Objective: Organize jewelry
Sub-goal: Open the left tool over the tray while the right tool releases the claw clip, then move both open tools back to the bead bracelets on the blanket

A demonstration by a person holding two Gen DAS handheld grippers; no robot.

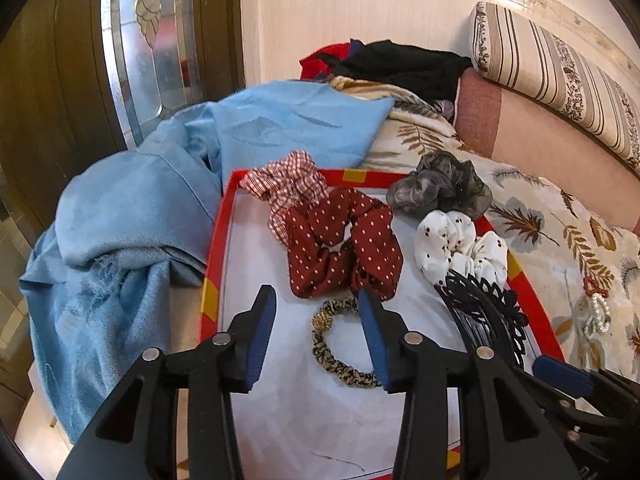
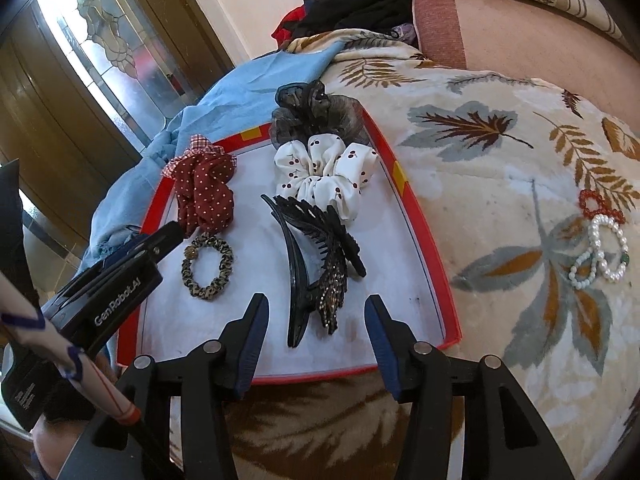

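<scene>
left gripper (image 1: 318,320) apart, empty, over leopard hair tie (image 1: 340,344) in red tray (image 1: 216,240) | right gripper (image 2: 316,320) apart, empty, near black clips (image 2: 316,248) | bead bracelets (image 2: 600,240) on blanket (image 2: 500,160), outside tray | we'd guess bracelets go next: right side, pinch one strand low, lift slow to avoid tangles

Scrunchies, dotted red (image 2: 206,194) and white (image 2: 326,176), lie in the red tray (image 2: 424,236); black clips (image 2: 316,256) beside them. Bead bracelets (image 2: 600,240) rest on the leafy blanket (image 2: 500,152).
</scene>
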